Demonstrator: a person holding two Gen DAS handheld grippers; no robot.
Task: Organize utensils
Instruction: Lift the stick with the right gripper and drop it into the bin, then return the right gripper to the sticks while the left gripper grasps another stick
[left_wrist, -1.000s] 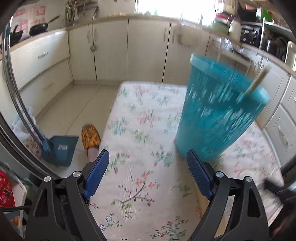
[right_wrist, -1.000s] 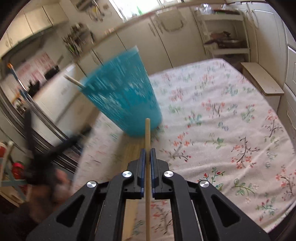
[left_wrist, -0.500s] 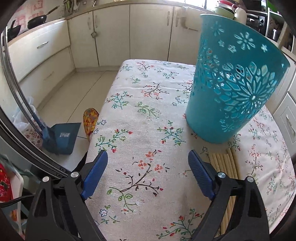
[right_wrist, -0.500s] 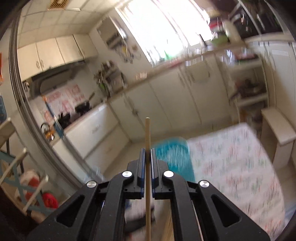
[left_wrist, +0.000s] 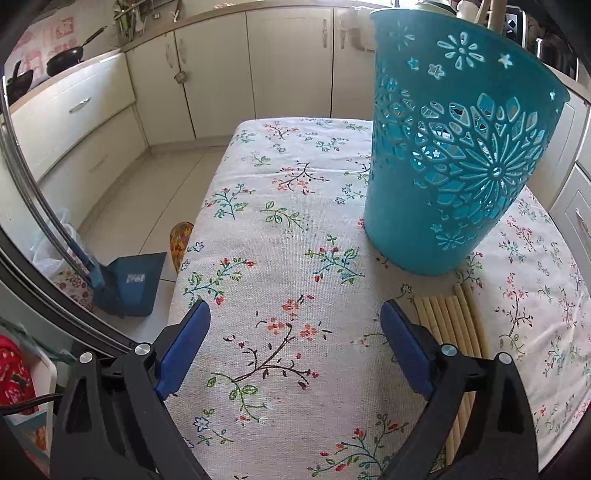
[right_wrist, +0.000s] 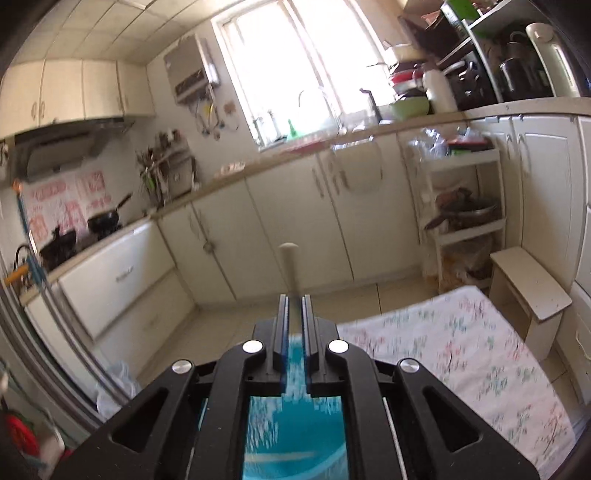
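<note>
In the left wrist view, the left gripper (left_wrist: 293, 334) hangs over the flowered tablecloth (left_wrist: 258, 236) with its blue pads spread wide and opening further; nothing lies between them but bare cloth. The row of wooden chopsticks (left_wrist: 448, 321) lies at the lower right of the frame, just beside the right-hand pad and partly hidden under that finger. Their long axis runs from the bottom edge up toward the teal basket (left_wrist: 454, 158), so they lie roughly parallel to the fingers. The basket stands upright in the upper right, its base just beyond the sticks' far ends. Judging from this, the left gripper is the nearer one to the sticks and would have to shift toward the right of the frame to straddle one. The cloth's left edge drops off to the floor at the left, where a blue dustpan (left_wrist: 127, 282) stands; the middle of the cloth is free room.

In the right wrist view, the right gripper (right_wrist: 294, 314) is nearly closed on a single chopstick (right_wrist: 290, 266), which rises past the fingertips at the centre of the frame; the jaws are just starting to part. The basket's teal rim shows blurred at the bottom centre, directly beneath the fingers, so the stick looks set to drop in. The tablecloth extends to the lower right.
</note>
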